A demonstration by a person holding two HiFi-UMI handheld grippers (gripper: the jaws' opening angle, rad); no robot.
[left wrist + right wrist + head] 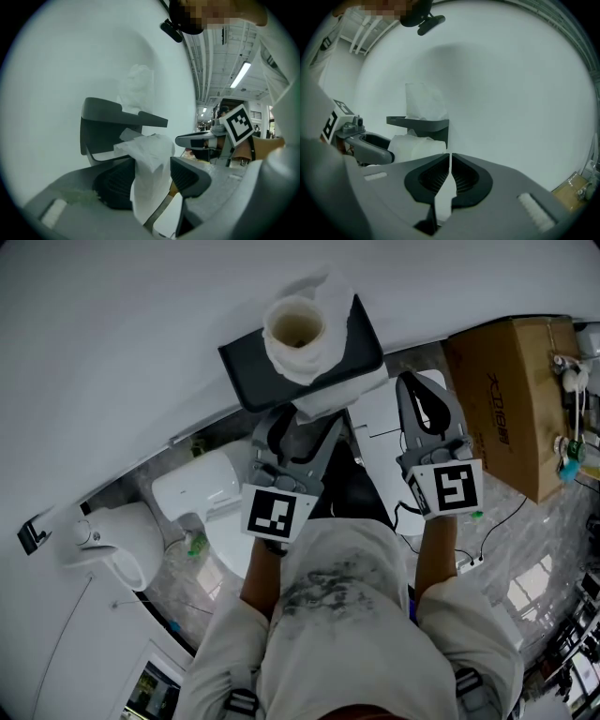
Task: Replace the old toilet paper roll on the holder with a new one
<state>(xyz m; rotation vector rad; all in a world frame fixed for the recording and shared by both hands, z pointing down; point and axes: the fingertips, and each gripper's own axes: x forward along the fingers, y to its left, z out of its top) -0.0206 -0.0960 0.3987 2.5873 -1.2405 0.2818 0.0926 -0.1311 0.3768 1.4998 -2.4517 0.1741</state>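
Hanging under the holder (101, 110), the old roll (151, 144) drops its loose sheet (146, 199) between the released left tongs (150, 180), the nearer pair; right tongs (449, 173) clenched, empty, beside the holder.

Bathroom mock-up inside a larger hall. A white toilet (199, 486) stood against a plain white wall (112, 352), near a dark holder (246, 371) carrying a paper roll (298, 329), on a marble-pattern floor (553, 531). A cardboard box (511, 399) sat on that floor, and beyond the wall's edge ran a high ceiling (211, 61) with long strip lights (242, 75), as in a lab or workshop.
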